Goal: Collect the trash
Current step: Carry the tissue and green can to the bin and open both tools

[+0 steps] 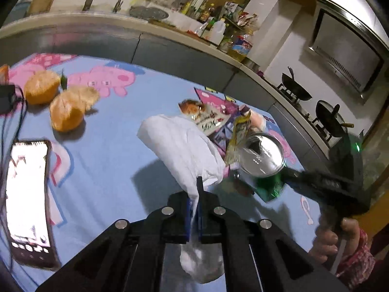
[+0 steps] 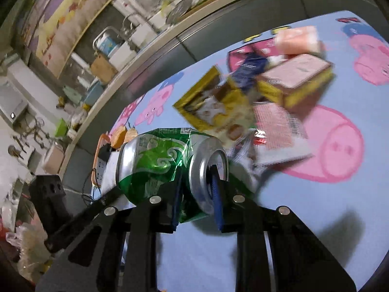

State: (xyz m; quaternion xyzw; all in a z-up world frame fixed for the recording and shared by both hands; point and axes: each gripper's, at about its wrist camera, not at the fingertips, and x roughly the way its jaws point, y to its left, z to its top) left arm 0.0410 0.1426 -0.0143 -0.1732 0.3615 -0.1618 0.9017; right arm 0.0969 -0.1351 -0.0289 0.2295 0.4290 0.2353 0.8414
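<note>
Blue cartoon-printed cloth covers the bench (image 1: 109, 165). My left gripper (image 1: 193, 209) is clamped tight on a white tissue (image 1: 182, 146), whose long axis runs up toward eleven o'clock. My right gripper (image 2: 197, 199) pinches a dented green can (image 2: 167, 163), lifted clear of the cloth, lying crosswise, its opened top facing three o'clock, one finger (image 2: 216, 194) inside the mouth.
</note>
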